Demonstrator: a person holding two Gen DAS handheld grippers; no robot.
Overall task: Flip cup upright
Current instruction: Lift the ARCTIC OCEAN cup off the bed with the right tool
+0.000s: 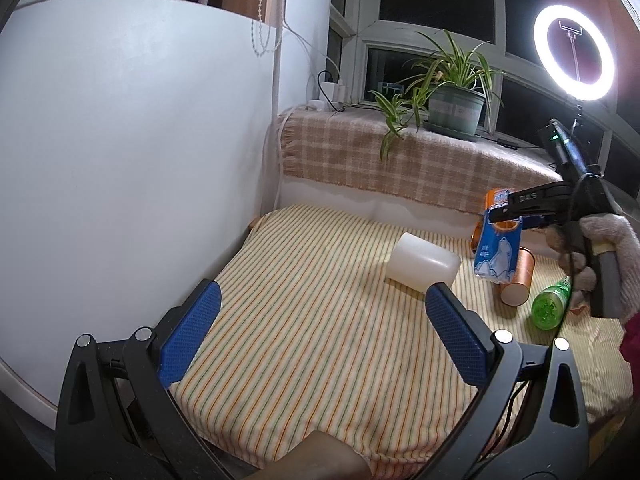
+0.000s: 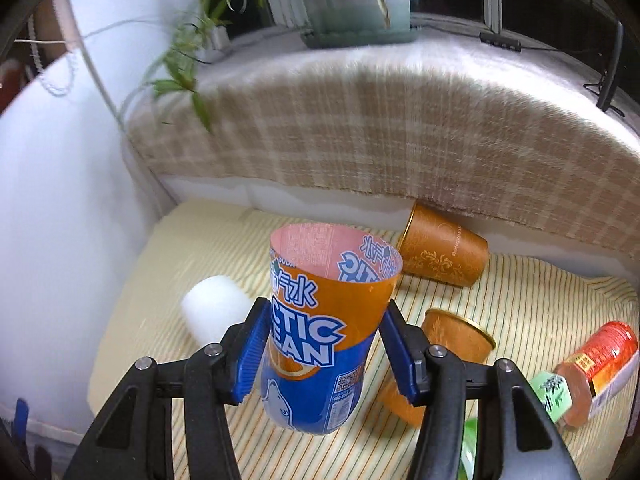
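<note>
My right gripper [image 2: 322, 354] is shut on an orange-and-blue "Arctic Ocean" cup [image 2: 320, 328] and holds it above the striped cloth, open end up and tilted a little. The same cup [image 1: 498, 248] shows in the left wrist view, held by the right gripper [image 1: 500, 216]. A white translucent cup [image 1: 422, 262] lies on its side on the striped cloth [image 1: 320, 320]; it also shows in the right wrist view [image 2: 216, 310]. My left gripper [image 1: 320, 324] is open and empty, in front of the white cup.
Two brown paper cups [image 2: 446, 254] [image 2: 456, 334] lie on their sides at the right. A green bottle [image 1: 550, 306] and a red-labelled bottle [image 2: 598, 364] lie nearby. A checked-cloth ledge [image 1: 400, 160] with a potted plant [image 1: 456, 108] runs behind. A white wall [image 1: 120, 160] stands left.
</note>
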